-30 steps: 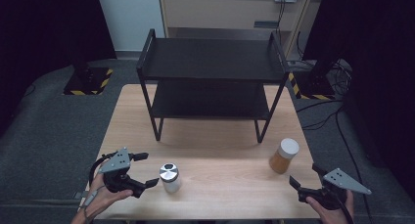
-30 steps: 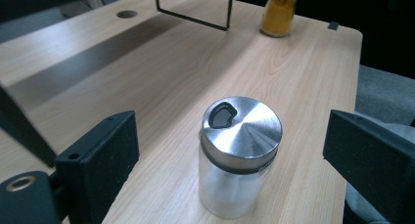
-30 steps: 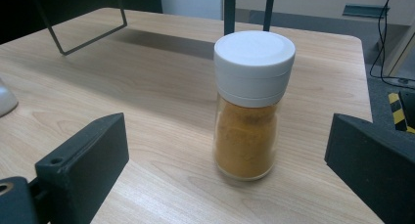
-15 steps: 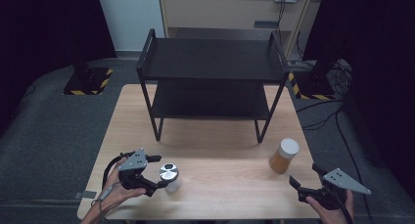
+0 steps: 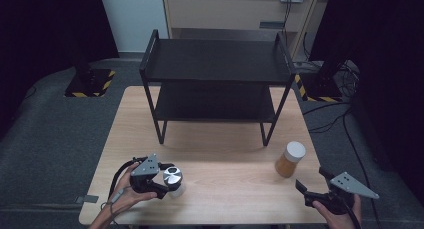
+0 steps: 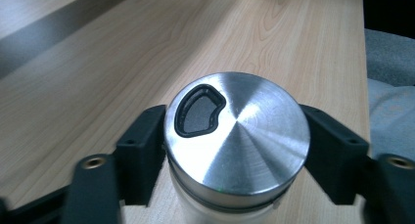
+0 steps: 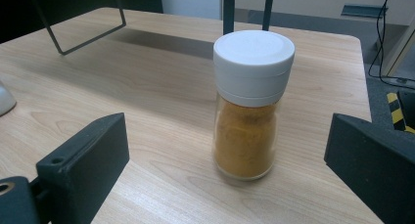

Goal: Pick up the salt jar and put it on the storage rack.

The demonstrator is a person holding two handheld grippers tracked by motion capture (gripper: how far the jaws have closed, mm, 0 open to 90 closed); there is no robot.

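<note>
From the high view, the left claw [image 5: 167,181] sits at the near left of the pale wooden worktop [image 5: 220,154]. Its jaws stand on both sides of a small clear jar with a shiny round metal lid [image 5: 173,177]. The jar stands upright. The right claw [image 5: 306,190] waits at the near right corner. A clear jar of orange powder with a white cap [image 5: 290,159] stands just ahead of it and a little to its left. So each jar has its own near hand. A black metal shelf rack with two levels [image 5: 215,84] stands farther back, in the middle.

In the left gripper view, the metal-lid jar [image 6: 237,131] sits right between the two black jaws. The jaws look pressed against its sides, just under the lid. The left claw [image 6: 235,155] seems to hold the jar, which points straight up.

In the right gripper view, the orange jar [image 7: 249,106] stands upright, straight ahead between the jaws but beyond their tips. The right claw [image 7: 230,185] is spread wide and holds nothing. It would need to go forward to reach that jar.
</note>
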